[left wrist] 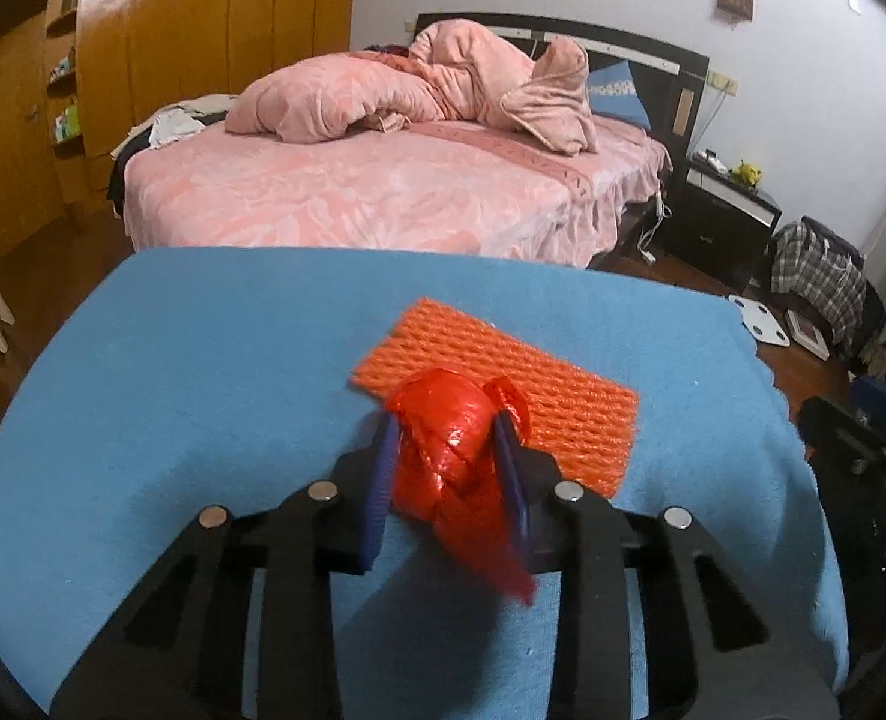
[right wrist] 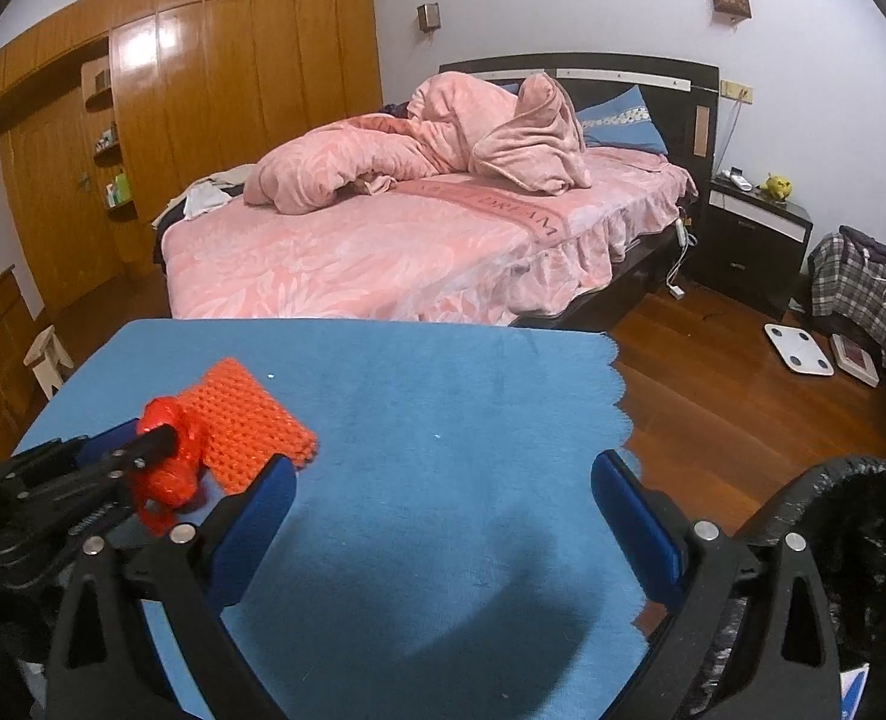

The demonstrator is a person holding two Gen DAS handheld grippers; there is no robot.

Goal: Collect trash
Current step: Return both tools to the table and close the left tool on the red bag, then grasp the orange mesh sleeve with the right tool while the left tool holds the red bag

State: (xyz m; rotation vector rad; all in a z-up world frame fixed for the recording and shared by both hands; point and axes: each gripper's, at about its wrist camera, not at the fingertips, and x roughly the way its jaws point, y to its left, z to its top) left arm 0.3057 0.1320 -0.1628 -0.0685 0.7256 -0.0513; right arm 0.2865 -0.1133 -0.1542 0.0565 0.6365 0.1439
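My left gripper (left wrist: 448, 420) is shut on a crumpled red plastic bag (left wrist: 452, 456), held just above the blue cloth (left wrist: 203, 390) on the table. An orange foam net (left wrist: 503, 384) lies flat on the cloth right behind the bag. In the right wrist view the left gripper (right wrist: 161, 438) with the red bag (right wrist: 170, 468) is at the left, beside the orange net (right wrist: 251, 426). My right gripper (right wrist: 443, 474) is open and empty over the blue cloth (right wrist: 443, 396), to the right of the net.
A black bin rim (right wrist: 833, 480) shows at the lower right by the table. Behind the table stands a bed (right wrist: 413, 240) with pink bedding. A nightstand (right wrist: 755, 240), a white scale (right wrist: 797, 348) and a plaid bag (right wrist: 863, 282) are on the wooden floor at right.
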